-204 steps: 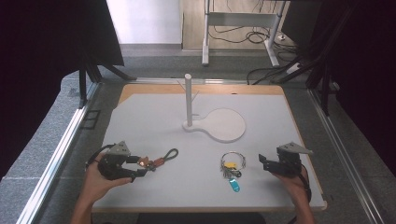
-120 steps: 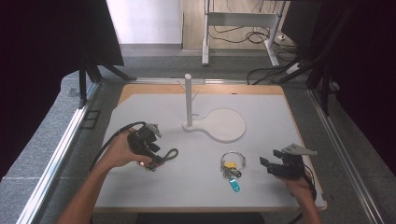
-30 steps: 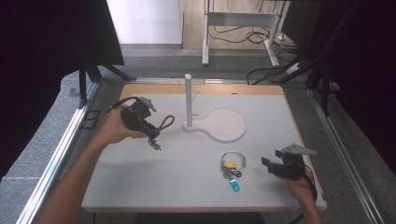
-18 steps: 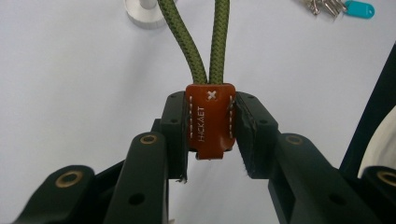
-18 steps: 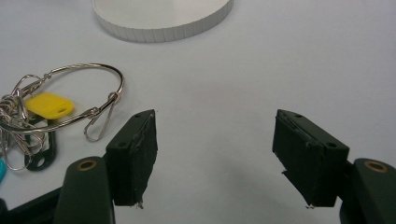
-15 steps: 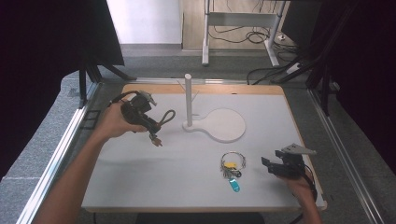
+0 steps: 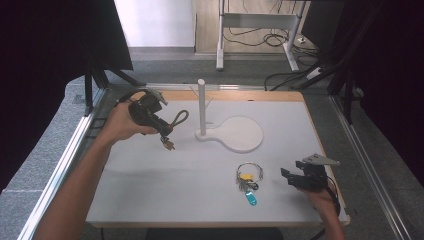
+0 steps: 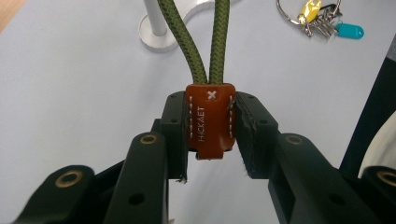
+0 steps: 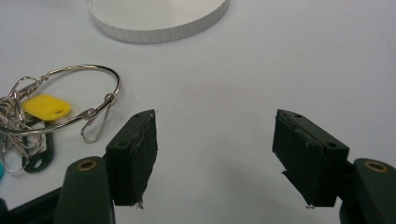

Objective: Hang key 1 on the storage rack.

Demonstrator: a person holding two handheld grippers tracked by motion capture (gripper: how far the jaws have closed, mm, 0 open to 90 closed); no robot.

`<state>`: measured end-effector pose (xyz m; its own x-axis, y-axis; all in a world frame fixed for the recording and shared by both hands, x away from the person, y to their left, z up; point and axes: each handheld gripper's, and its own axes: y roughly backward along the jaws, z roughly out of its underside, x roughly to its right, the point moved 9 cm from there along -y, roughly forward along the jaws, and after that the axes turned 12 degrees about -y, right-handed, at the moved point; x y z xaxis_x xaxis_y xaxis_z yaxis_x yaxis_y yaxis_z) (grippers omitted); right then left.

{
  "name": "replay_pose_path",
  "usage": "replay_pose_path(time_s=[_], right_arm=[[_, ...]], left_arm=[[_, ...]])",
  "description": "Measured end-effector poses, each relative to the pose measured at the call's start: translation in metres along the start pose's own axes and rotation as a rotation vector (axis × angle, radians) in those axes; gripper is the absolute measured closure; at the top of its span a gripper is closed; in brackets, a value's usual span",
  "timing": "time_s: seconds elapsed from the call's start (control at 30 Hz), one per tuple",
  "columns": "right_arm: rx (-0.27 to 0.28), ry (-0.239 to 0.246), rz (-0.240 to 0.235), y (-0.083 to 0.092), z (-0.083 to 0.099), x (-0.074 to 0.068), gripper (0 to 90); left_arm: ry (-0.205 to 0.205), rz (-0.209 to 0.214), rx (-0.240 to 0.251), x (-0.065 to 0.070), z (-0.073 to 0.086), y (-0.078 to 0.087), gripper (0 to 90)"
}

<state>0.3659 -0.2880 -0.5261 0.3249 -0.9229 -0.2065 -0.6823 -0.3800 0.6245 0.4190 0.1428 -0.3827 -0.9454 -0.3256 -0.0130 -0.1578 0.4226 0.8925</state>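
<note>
Since the earlier high-view frames, we have carried the olive-green braided cord loop with its brown leather tab up off the near left of the white tabletop and back toward the white upright post on its round-ended base plate; the right hand has kept its place at the near right. Our left gripper is clenched on the leather tab, pads pressing both stitched sides, and in the left gripper view the two strands of cord run up and away from the jaws toward the post. In the high view the loop hangs open in the air just left of the post, near it but apart, with a small brass-coloured end dangling below. Our right gripper rests with its jaws released and wide, nothing between them, just beside the silver wire key ring with yellow and blue tags, which lies on the table. We judge the step in hand to be hanging the loop on the post. To do it well we should keep the tab firmly pinched, lift until the loop's opening clears the post's top, bring it over with the opening facing down, and lower it without knocking the thin pegs that stick out from the post's side.
</note>
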Motion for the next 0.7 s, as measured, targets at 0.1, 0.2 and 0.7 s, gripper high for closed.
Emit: replay_pose_path(time_s=[0.1,0.2,0.7], right_arm=[[0.000,-0.001,0.000,0.001,0.000,0.000,31.2],[0.003,-0.004,0.001,0.001,0.000,0.000,31.2],[0.001,-0.003,0.002,0.002,-0.001,0.002,31.3]], left_arm=[[0.007,-0.003,0.011,-0.001,-0.003,0.003,66.7],[0.007,-0.003,0.019,-0.002,-0.006,0.005,66.7],[0.021,-0.012,0.023,-0.015,-0.016,0.011,66.7]])
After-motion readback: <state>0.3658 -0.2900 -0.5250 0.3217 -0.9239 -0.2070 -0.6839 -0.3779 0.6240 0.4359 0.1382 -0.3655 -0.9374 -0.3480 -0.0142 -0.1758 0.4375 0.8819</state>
